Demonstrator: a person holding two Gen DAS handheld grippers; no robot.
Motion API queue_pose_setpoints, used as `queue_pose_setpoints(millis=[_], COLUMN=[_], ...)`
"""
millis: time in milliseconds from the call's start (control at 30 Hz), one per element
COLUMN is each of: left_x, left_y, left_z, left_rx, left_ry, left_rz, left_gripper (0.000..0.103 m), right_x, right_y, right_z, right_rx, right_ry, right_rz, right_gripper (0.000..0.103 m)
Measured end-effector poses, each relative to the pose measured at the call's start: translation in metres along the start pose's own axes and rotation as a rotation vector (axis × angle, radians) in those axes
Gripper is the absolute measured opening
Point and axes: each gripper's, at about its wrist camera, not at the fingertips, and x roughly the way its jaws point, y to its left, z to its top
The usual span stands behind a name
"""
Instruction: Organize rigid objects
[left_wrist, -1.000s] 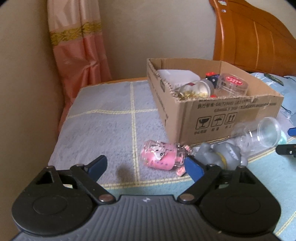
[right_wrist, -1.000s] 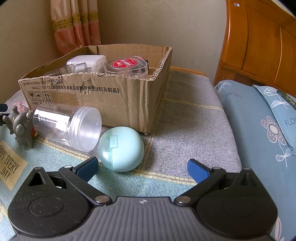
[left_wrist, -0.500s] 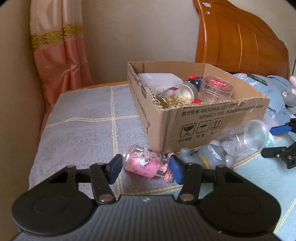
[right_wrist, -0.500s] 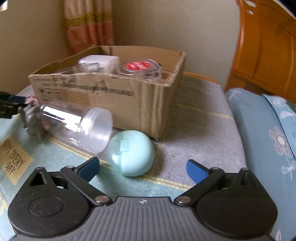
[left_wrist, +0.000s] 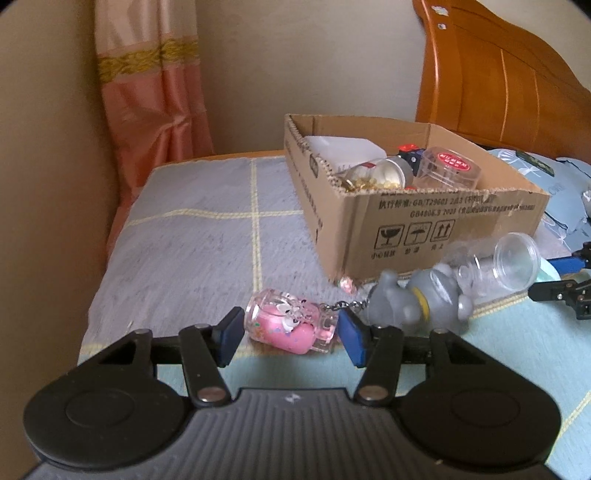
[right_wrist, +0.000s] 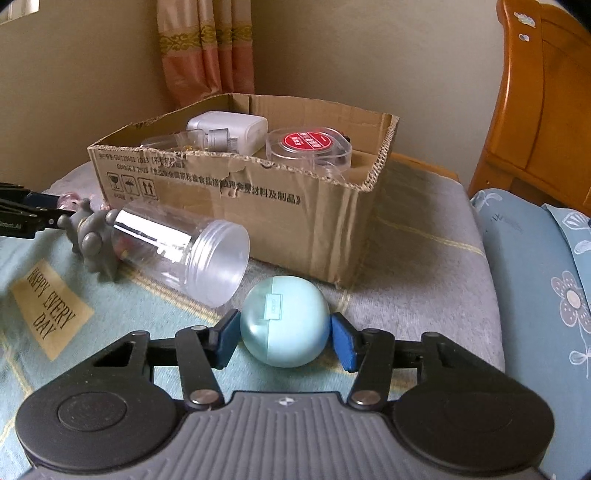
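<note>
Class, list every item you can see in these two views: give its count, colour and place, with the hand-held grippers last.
cardboard box: one, brown, on the bed
clear jar: one, transparent, lying in front of the box
grey figurine: one, grey, beside the jar
red-lidded container: one, clear, in the box
white charger: one, white, in the box
pink keychain bottle: one, pink, held by the left hand-held gripper
blue ball: one, pale blue, held by the right hand-held gripper

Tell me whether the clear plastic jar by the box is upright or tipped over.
Tipped over. The clear jar lies on its side on the bed cover, against the cardboard box, its ribbed end facing the camera.
</note>
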Motion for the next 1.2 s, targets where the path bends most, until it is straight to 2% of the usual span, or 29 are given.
queue_pose_setpoints(millis=[600,767,800,900,967,1000,1033,1200], left_x=[-0.066,-0.073,-0.072,-0.066,-0.064,-0.063,-0.061,-0.058], left_y=[-0.026,-0.028,-0.028,-0.029,-0.03,-0.031,-0.031,-0.031], left_z=[-0.054,-0.061,-0.061,-0.063,-0.064,-0.065,-0.064,-0.065], left_rx=[-0.067,-0.075,-0.074,-0.057,-0.043,-0.038,-0.036,-0.033], left_ry=[0.024,0.011,0.01,0.028,0.027,0.026,0.033,0.041], left_rz=[0.017,0.029,0.033,0.046,0.049,0.053,0.056,0.046], left_gripper=[0.055,0.057,0.058,0.062,0.067,0.07,0.077,0.092], right_x=[-0.045,-0.048,-0.048,-0.046,-0.045,-0.044,-0.043,-0.041], right_y=[0.016,0.023,0.022,0.024,0.023,0.022,0.022,0.022], right_z=[-0.038,-0.042,-0.042,-0.044,-0.046,-0.047,-0.048,-0.047], right_rx=[0.004,-0.007,-0.007,-0.014,-0.01,-0.002,0.001,-0.011], right_ry=[0.014,0.007,0.006,0.015,0.02,0.028,0.033,0.035], right_rz=[0.022,0.008,0.008,-0.013,0.001,0.012,0.016,0.027], right_gripper=[0.058,0.059,0.064,0.089,0.095,0.102,0.103,0.103])
